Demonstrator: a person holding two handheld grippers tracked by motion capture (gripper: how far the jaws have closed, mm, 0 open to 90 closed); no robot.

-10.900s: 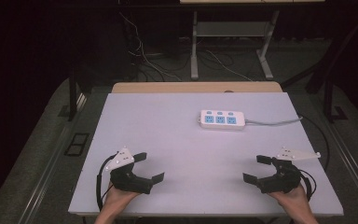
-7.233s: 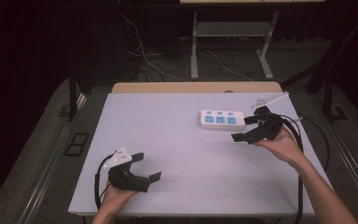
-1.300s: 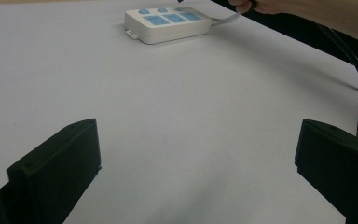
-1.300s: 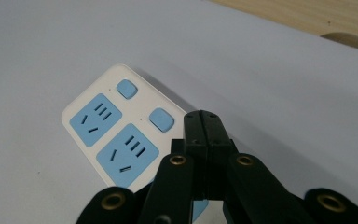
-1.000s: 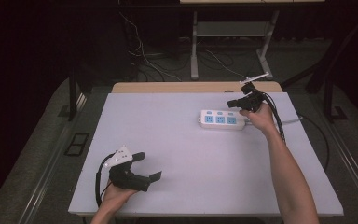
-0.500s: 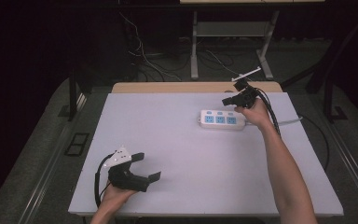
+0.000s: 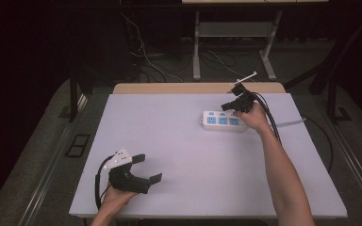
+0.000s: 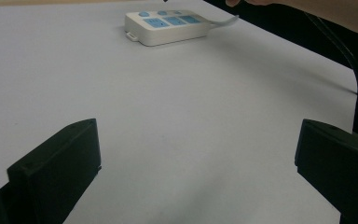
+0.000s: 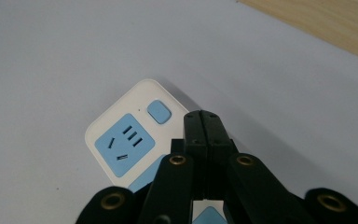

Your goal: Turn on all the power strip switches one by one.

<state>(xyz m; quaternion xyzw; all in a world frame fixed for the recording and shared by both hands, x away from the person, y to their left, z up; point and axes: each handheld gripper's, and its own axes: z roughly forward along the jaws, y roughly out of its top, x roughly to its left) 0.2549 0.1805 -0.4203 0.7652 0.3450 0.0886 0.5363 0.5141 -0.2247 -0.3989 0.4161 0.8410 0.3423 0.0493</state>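
We see first the white table (image 7: 179,155), and it is almost bare; the power strip (image 7: 223,120) lies flat on its far right part, with its cable running off toward the right edge, and it has kept this same place through all the earlier pictures. What has changed is our right gripper (image 7: 227,106): at the start it rested near the front right corner with its jaws spread, then it went to the right end of the strip, and in the last second it has slid a little further along the strip, so it now hangs over the strip's left end. Its jaws are pressed together with nothing between them. In the right gripper view the joined tips (image 9: 204,122) point down close to the small blue button (image 9: 159,112) at the end of the strip, beside the first blue socket (image 9: 125,144); we cannot tell whether they touch the casing already. We judge from this that the work in hand is to press this switch with the closed tips, and that the approach is almost finished, only a small correction toward the button and a push down remain. Our left gripper (image 7: 144,167) has stayed near the front left corner, jaws wide apart and holding nothing, well apart from the strip
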